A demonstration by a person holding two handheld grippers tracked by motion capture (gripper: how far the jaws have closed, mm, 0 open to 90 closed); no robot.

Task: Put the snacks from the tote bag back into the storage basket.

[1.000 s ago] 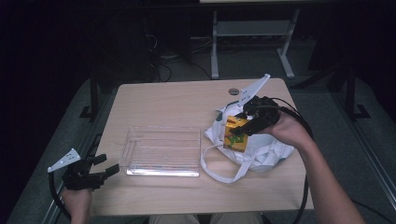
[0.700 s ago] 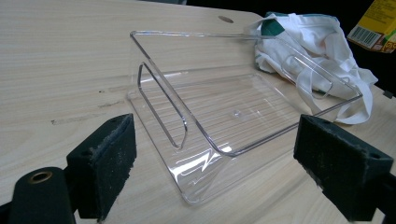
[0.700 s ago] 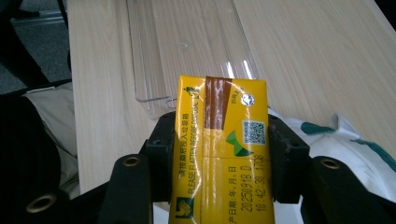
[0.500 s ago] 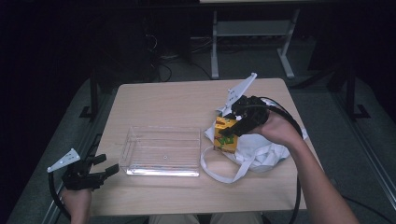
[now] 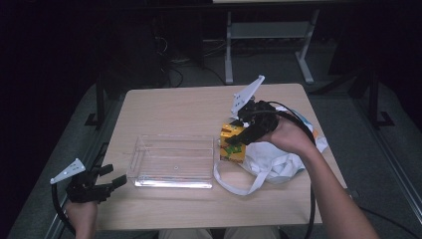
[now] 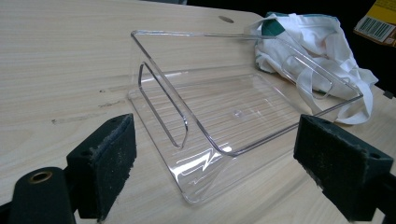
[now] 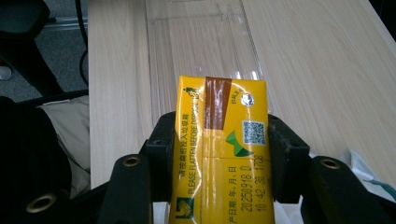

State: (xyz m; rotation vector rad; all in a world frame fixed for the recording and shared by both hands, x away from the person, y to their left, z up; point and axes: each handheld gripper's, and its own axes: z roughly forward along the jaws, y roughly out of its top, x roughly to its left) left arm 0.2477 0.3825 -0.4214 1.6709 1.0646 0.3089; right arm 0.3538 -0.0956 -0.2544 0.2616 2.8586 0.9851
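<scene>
**Yellow carton clamped in the right gripper, hanging between bag and tray**

Sitting squarely between the two black jaws in the right gripper view: a yellow drink carton (image 7: 219, 149), filling the lower middle of the frame, top face toward the camera with a brown strip and a foil straw seal showing. Being pinched on both long sides, jaws pressing flat against the carton walls. Appearing right of centre in the high view as the same carton (image 5: 233, 144), gripped by the right gripper (image 5: 244, 133) with the person's right hand (image 5: 286, 134) wrapped behind it. Hanging just beside the right end of the clear plastic tray (image 5: 171, 160), at the left edge of the white cloth bag (image 5: 271, 159); whether touching the bag, not possible to tell.

Lying crumpled at the right of the table (image 5: 164, 107), that bag, one loop handle trailing toward the lower middle of the frame. Showing again in the upper right of the left gripper view as the bag (image 6: 317, 51), behind the tray (image 6: 233, 102), with a corner of the carton (image 6: 379, 21) peeking in at the top right.

Hovering at the lower left of the high view, off the table's corner: the left gripper (image 5: 107, 181), jaws spread wide, grasping nothing, pointing toward the tray.
</scene>
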